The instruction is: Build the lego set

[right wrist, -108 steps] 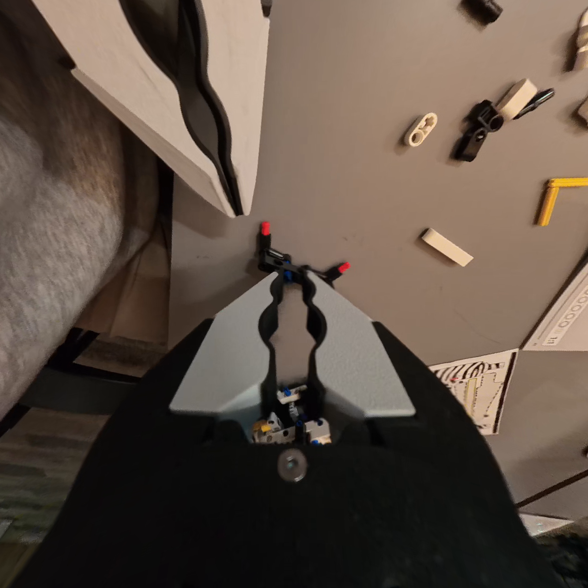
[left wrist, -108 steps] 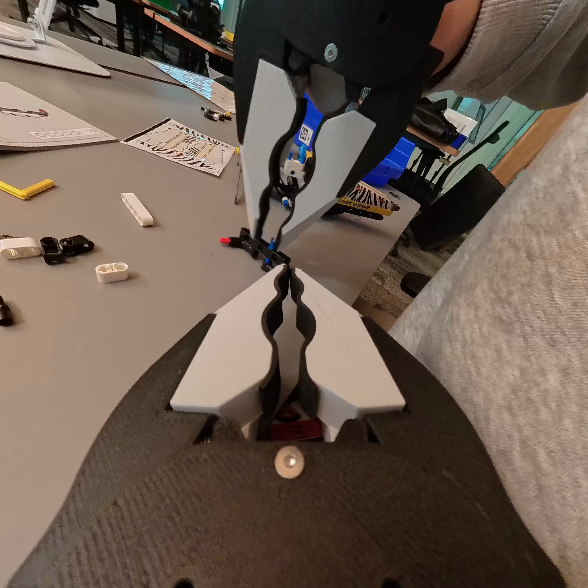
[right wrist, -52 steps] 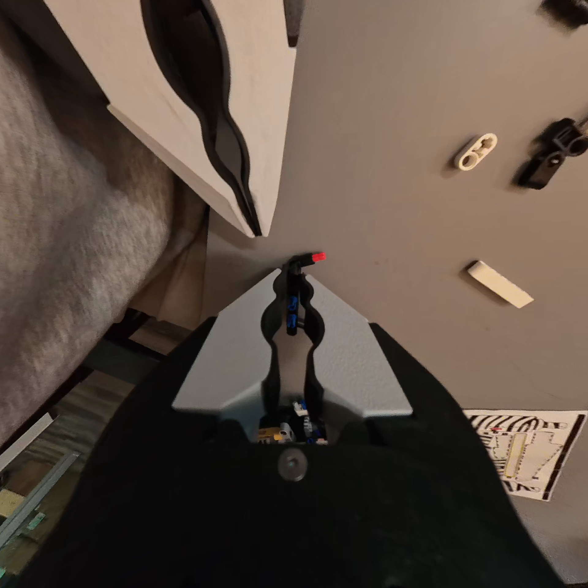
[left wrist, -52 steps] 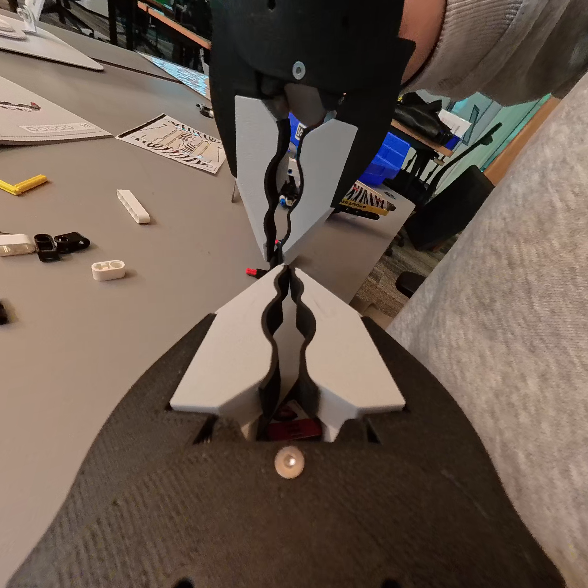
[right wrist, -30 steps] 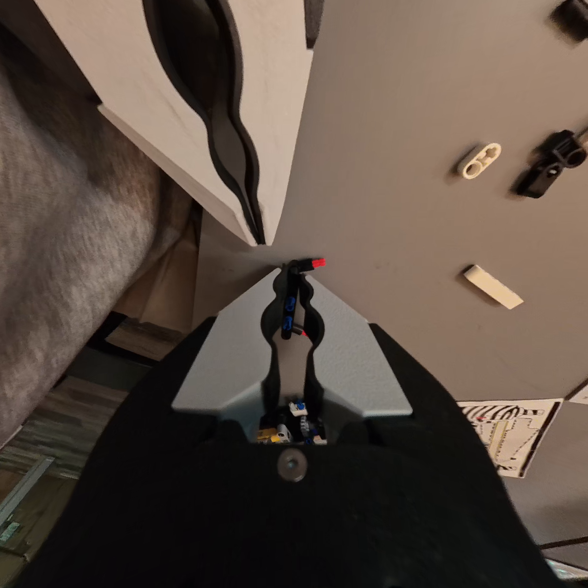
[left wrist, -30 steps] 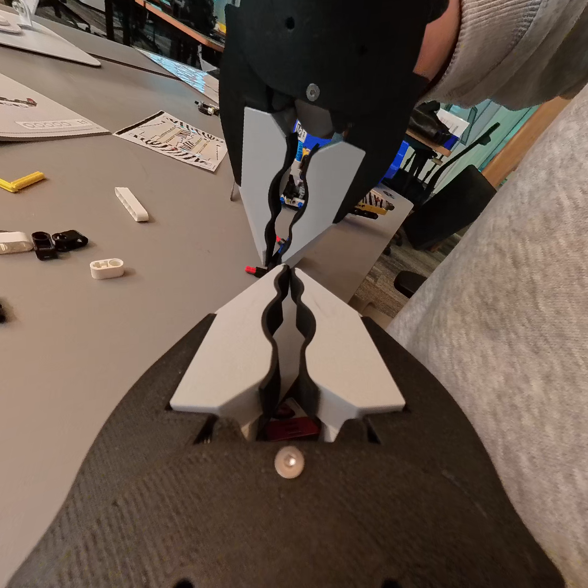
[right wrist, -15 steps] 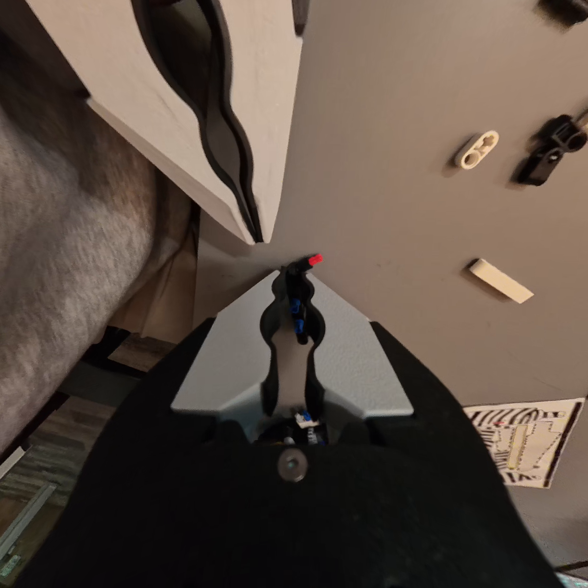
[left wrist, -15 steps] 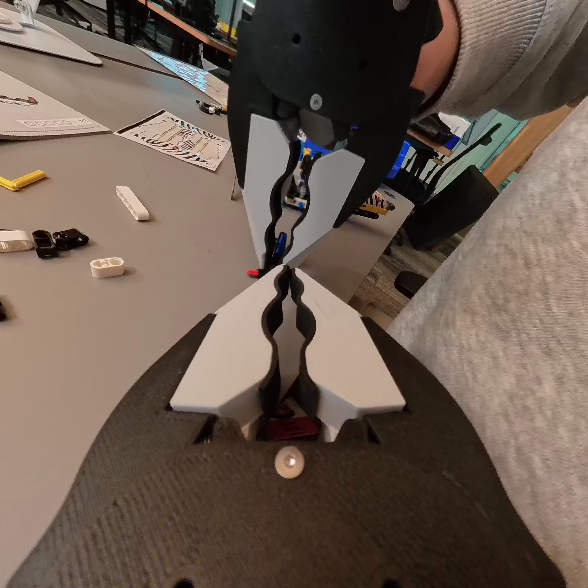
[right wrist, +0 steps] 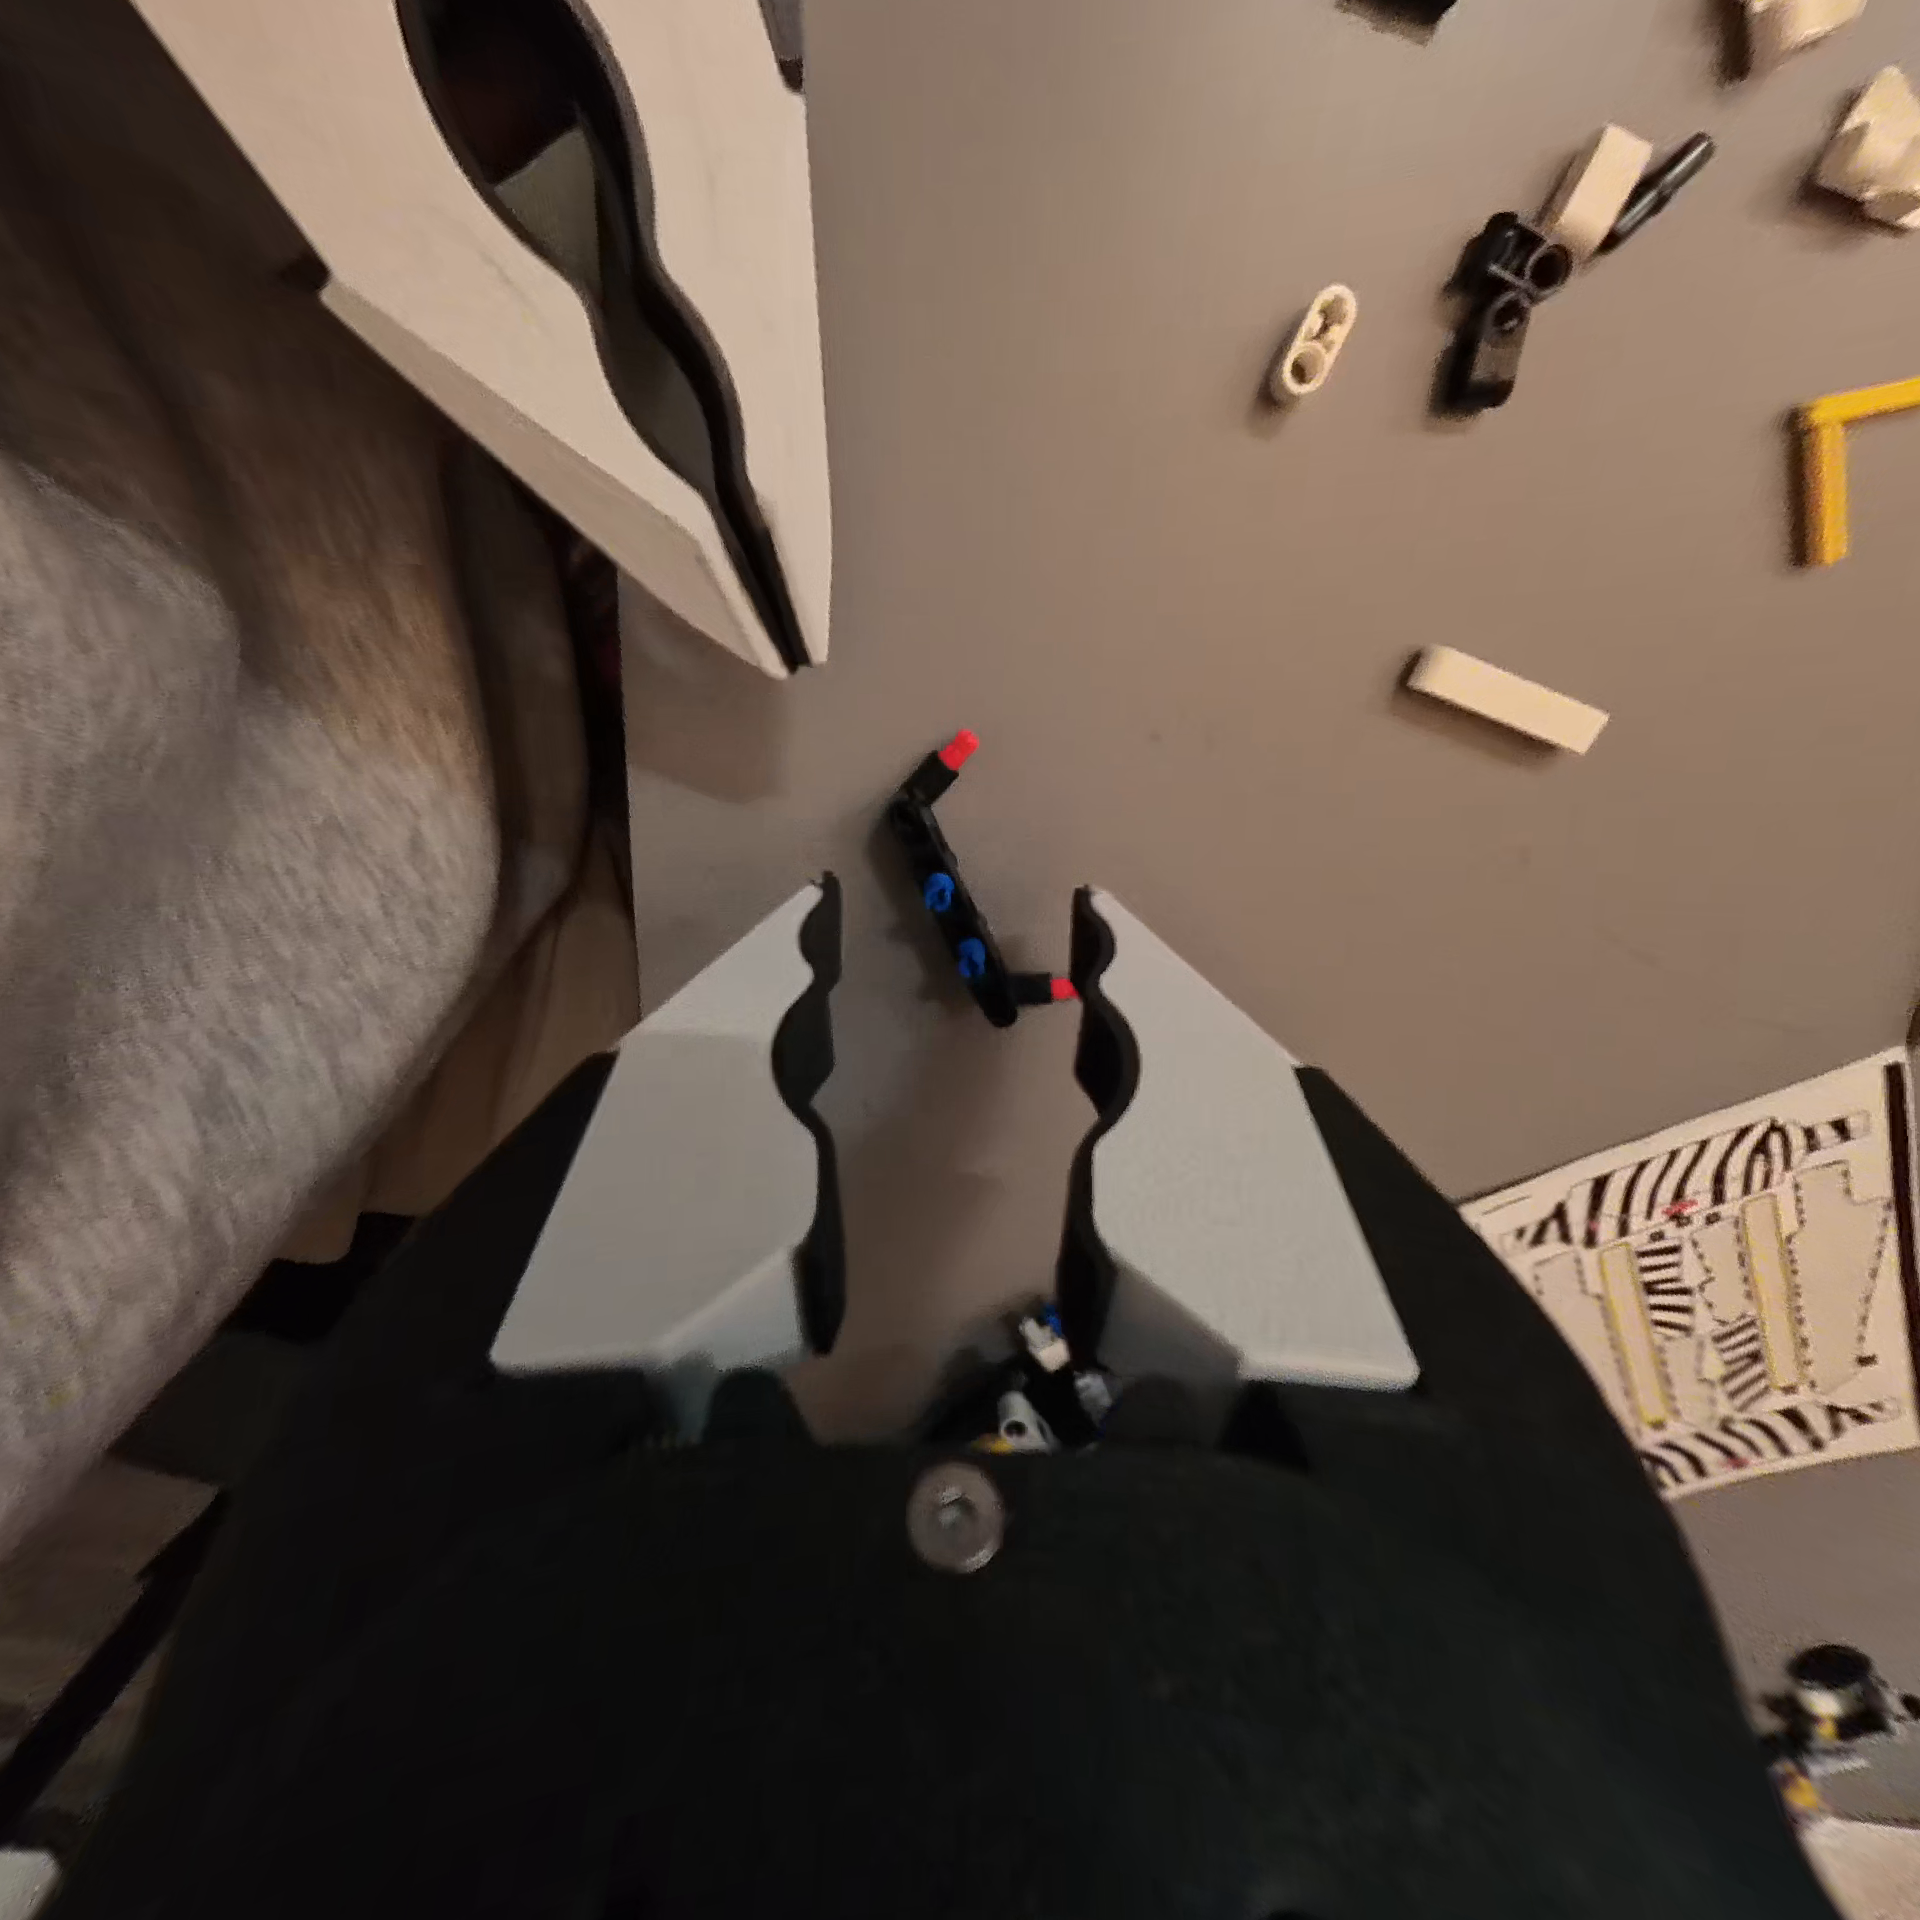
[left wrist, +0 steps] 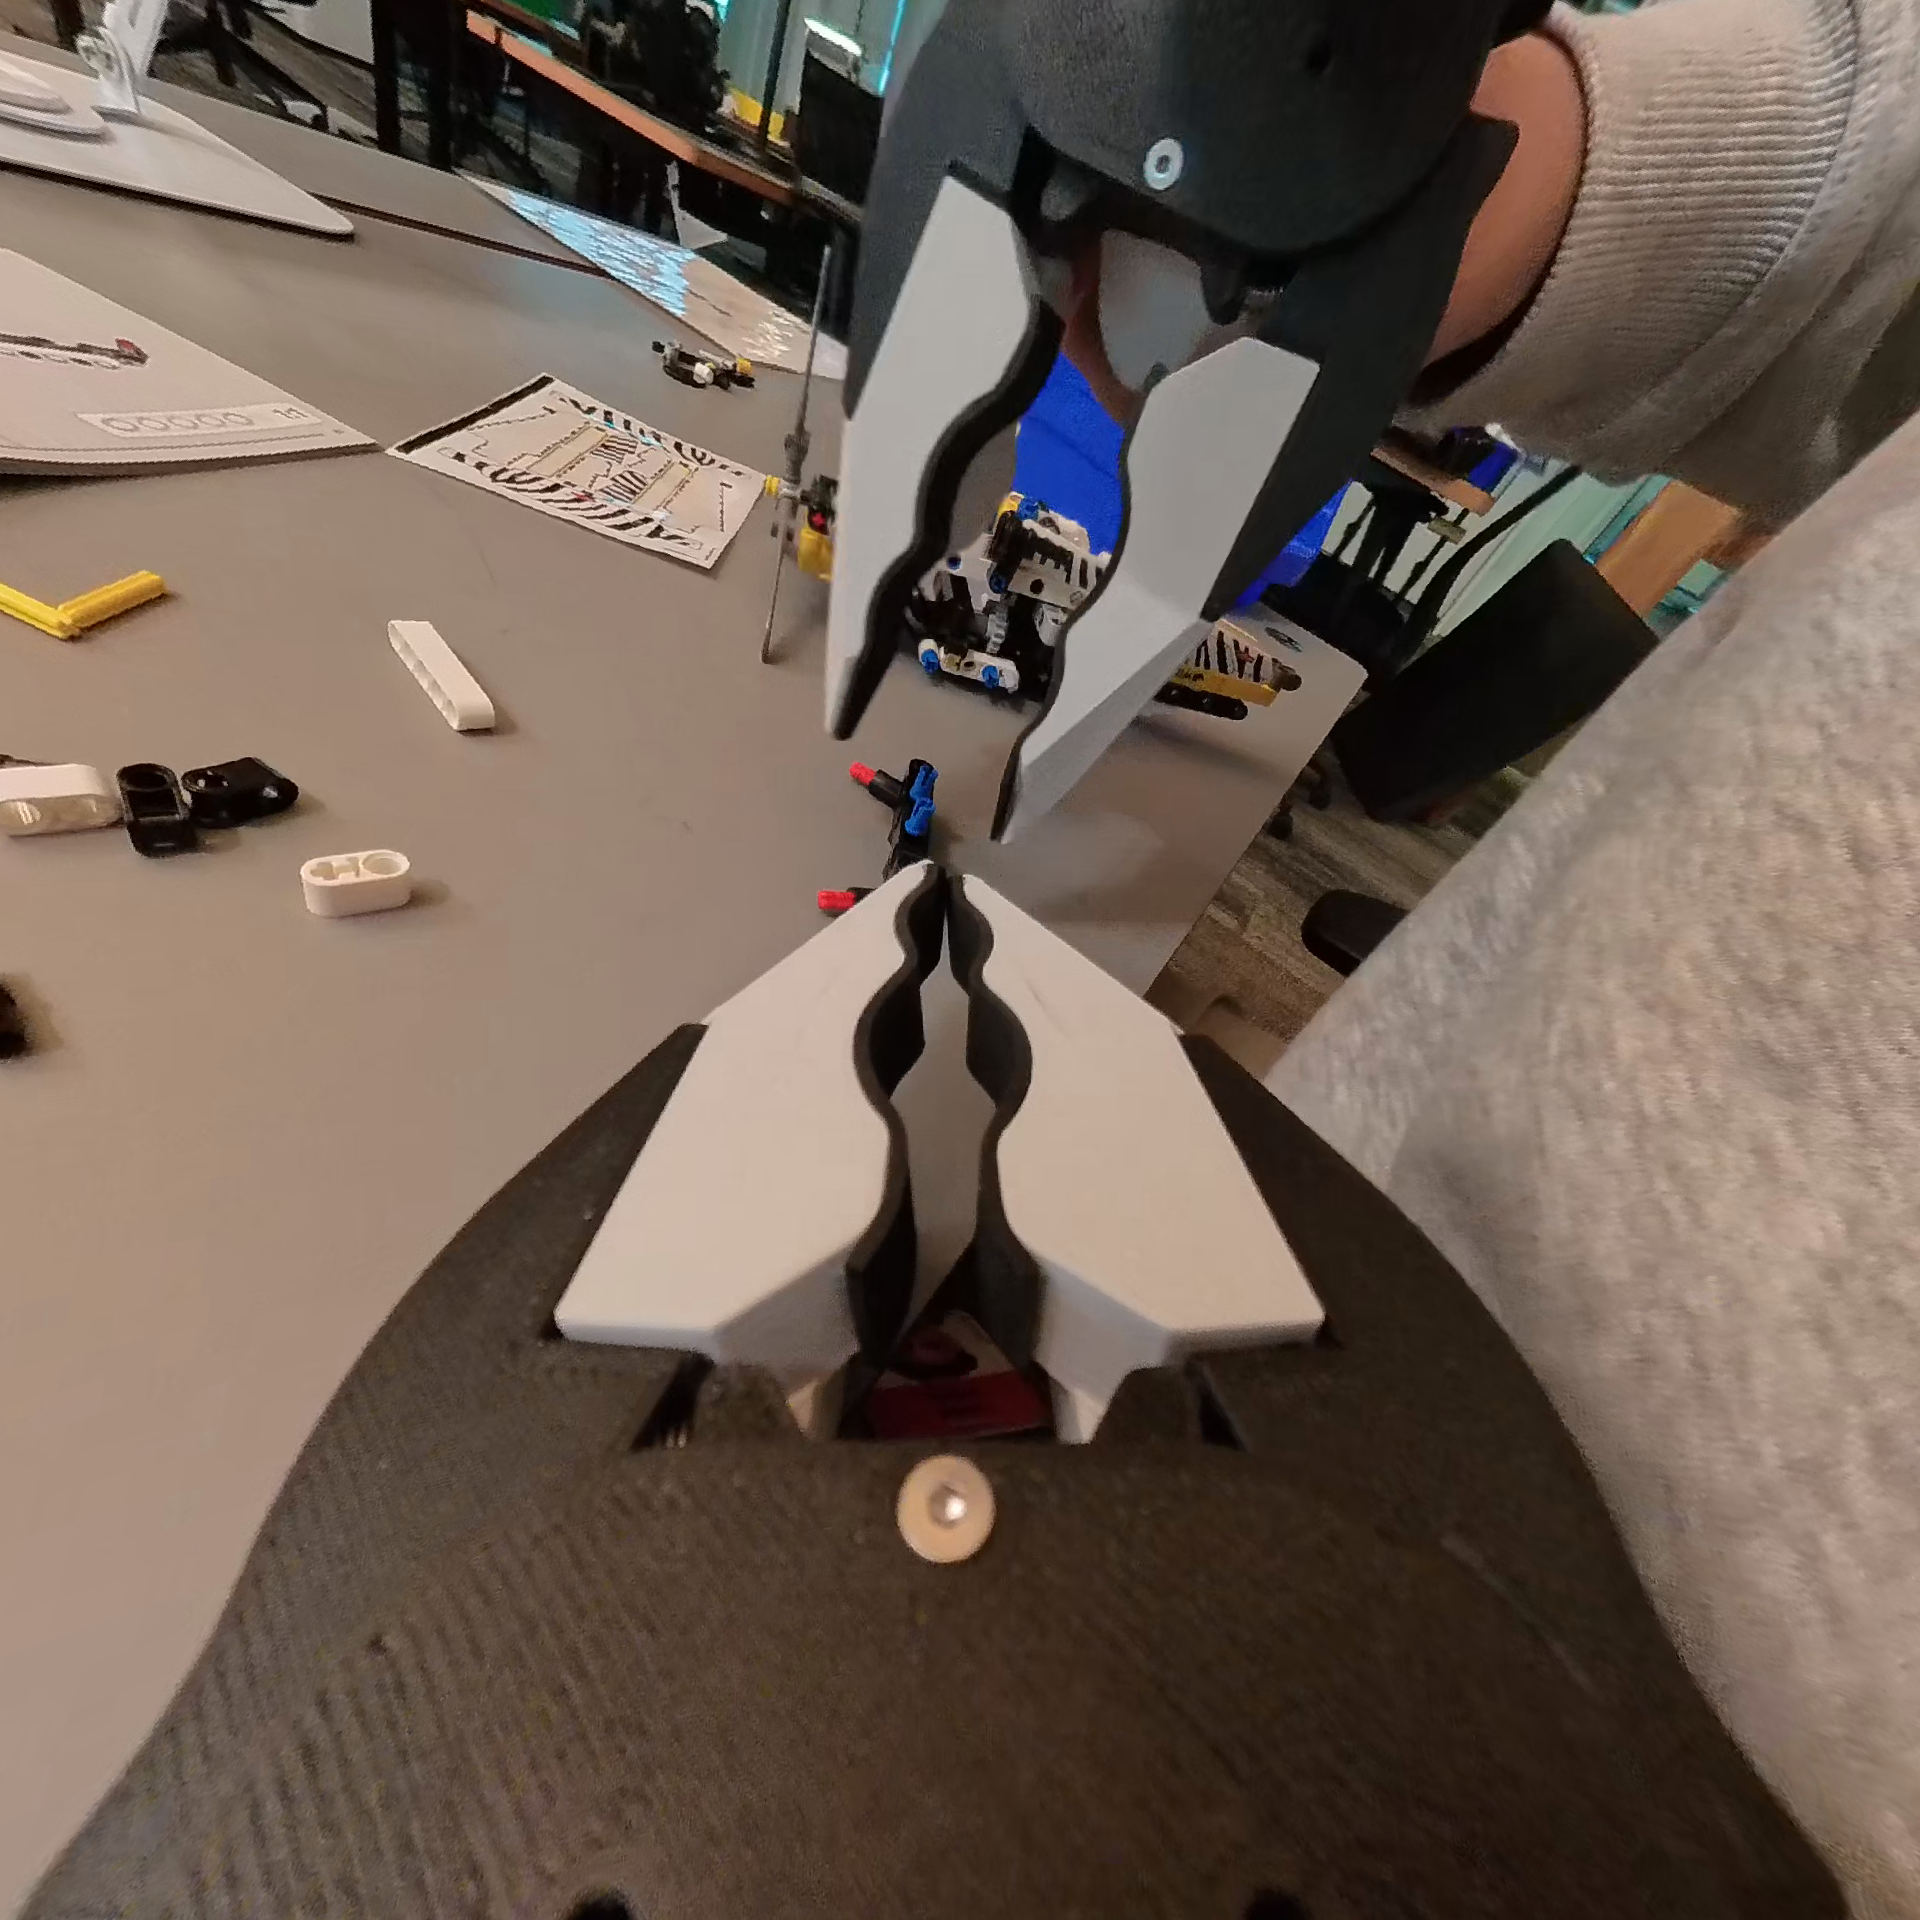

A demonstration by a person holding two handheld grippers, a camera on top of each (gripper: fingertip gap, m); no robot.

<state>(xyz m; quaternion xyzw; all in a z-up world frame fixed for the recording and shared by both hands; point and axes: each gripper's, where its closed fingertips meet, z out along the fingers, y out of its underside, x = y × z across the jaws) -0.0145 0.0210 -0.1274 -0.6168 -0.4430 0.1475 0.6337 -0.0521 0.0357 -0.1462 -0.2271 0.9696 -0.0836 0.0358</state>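
A black lego beam (right wrist: 951, 904) with two blue pins and a red-tipped pin at each end lies flat on the grey table (right wrist: 1247, 582), near its edge. My right gripper (right wrist: 954, 888) is open, with a fingertip on either side of the beam, and holds nothing. In the left wrist view it (left wrist: 925, 779) hangs just above the beam (left wrist: 909, 821). My left gripper (left wrist: 940, 899) is shut and empty, its tip close to the beam's near end. It shows in the right wrist view (right wrist: 800, 655) a little apart from the beam.
A partly built model (left wrist: 997, 613) stands behind the right gripper near the table's corner. A sticker sheet (left wrist: 582, 473), a white beam (left wrist: 442, 675), a yellow L piece (left wrist: 78, 608), a small white link (left wrist: 355, 883) and black connectors (left wrist: 197, 795) lie to the left. A grey sleeve (left wrist: 1662, 260) is at the right. Tip to tip, the grippers are about 5 cm apart.
My right gripper has opened and let go of the black beam, which now lies flat on the table. The gripper has drawn back a little. The left gripper stays shut.
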